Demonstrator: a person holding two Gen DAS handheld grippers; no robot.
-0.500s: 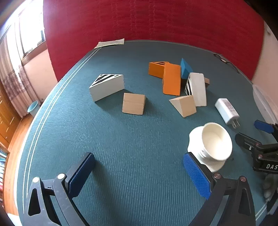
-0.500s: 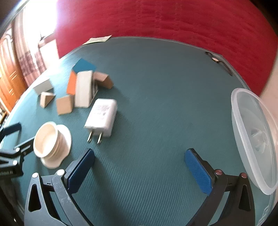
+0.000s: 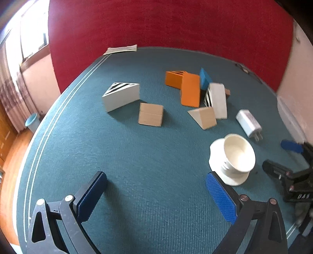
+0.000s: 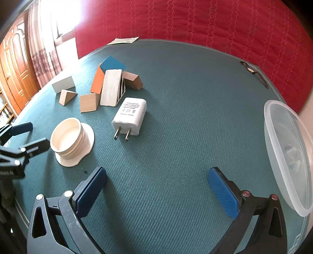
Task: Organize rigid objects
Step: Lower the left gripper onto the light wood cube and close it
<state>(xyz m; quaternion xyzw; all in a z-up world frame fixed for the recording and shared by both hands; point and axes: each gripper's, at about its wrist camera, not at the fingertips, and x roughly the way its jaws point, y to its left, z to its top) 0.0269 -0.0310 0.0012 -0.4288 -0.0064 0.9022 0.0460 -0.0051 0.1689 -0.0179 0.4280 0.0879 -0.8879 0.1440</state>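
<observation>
Holding both jaws apart over the table (image 4: 176, 117); white charger (image 4: 130, 115) lies ahead of my right gripper (image 4: 156, 187); cream cup (image 3: 237, 154) just beside my left gripper (image 3: 156, 193).

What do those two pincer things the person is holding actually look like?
Both match. The left gripper and the right gripper each have a black angular frame with triangular cut-outs and silver and reddish rivets. Their jaws end in flat rectangular pads of ribbed blue rubber. White lettering marks the frame, too blurred to read. No cables or sleeves show.

A quilted red fabric wall (image 4: 195, 23) backs the teal carpeted bench (image 4: 176, 117); a sunlit window (image 4: 64, 17) glares beside a panelled wooden door (image 4: 15, 64).
</observation>
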